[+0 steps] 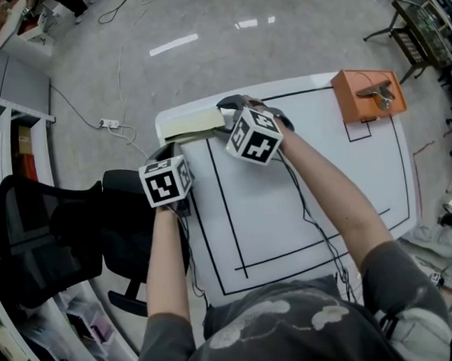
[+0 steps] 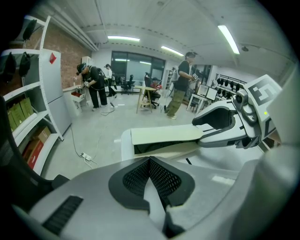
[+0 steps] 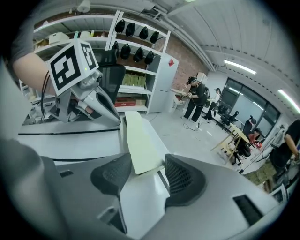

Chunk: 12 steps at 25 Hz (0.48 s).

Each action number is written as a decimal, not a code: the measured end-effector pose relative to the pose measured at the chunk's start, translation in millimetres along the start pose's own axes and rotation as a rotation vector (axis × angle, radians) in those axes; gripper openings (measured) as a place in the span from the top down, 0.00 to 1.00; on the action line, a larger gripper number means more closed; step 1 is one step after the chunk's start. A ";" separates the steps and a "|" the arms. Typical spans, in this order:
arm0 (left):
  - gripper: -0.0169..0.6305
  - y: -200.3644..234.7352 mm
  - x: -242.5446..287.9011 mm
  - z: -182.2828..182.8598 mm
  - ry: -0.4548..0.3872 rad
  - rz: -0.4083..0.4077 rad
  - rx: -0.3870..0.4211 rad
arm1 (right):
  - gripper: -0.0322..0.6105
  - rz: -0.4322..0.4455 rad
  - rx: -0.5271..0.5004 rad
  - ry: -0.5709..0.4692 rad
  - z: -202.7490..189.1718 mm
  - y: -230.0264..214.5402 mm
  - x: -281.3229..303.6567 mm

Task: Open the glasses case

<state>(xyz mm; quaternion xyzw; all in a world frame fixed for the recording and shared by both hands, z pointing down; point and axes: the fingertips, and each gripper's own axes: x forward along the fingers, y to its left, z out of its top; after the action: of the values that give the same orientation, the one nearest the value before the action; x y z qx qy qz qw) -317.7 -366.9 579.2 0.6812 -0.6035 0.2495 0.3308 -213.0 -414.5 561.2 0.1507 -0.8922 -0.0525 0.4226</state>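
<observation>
1. Glasses case (image 1: 196, 124) — pale cream, lying at the far left corner of the white table (image 1: 325, 177); its lid is raised a crack over a dark gap.
2. Right gripper (image 3: 143, 171) — jaws clamped across one end of the lid, with a pad against each long edge.
3. Left gripper (image 2: 152, 174) — jaws together, nothing between them; it hangs by the table's left edge, clear of the case.
4. Orange box (image 1: 366, 95) — far right corner, with a metal clip on top.

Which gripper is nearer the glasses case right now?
Right. The right gripper has its jaws on one end of the glasses case; the left gripper sits short of it, jaws together, not touching.
</observation>
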 end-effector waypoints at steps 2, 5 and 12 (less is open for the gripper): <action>0.97 0.3 -0.1 0.0 0.000 -0.001 0.000 | 0.67 -0.037 0.039 -0.037 6.8 -8.4 -5.4; 0.97 1.5 -1.2 0.3 -0.002 -0.001 0.000 | 0.77 -0.075 0.050 -0.054 11.8 -17.5 -8.3; 0.97 1.2 -1.2 0.0 -0.001 -0.007 -0.002 | 0.79 -0.111 0.158 -0.079 17.2 -37.4 -4.7</action>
<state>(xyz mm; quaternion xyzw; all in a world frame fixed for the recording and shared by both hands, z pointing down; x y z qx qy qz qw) -319.0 -366.1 578.5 0.6832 -0.6014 0.2474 0.3322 -215.1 -449.1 538.5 0.2304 -0.8998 -0.0112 0.3704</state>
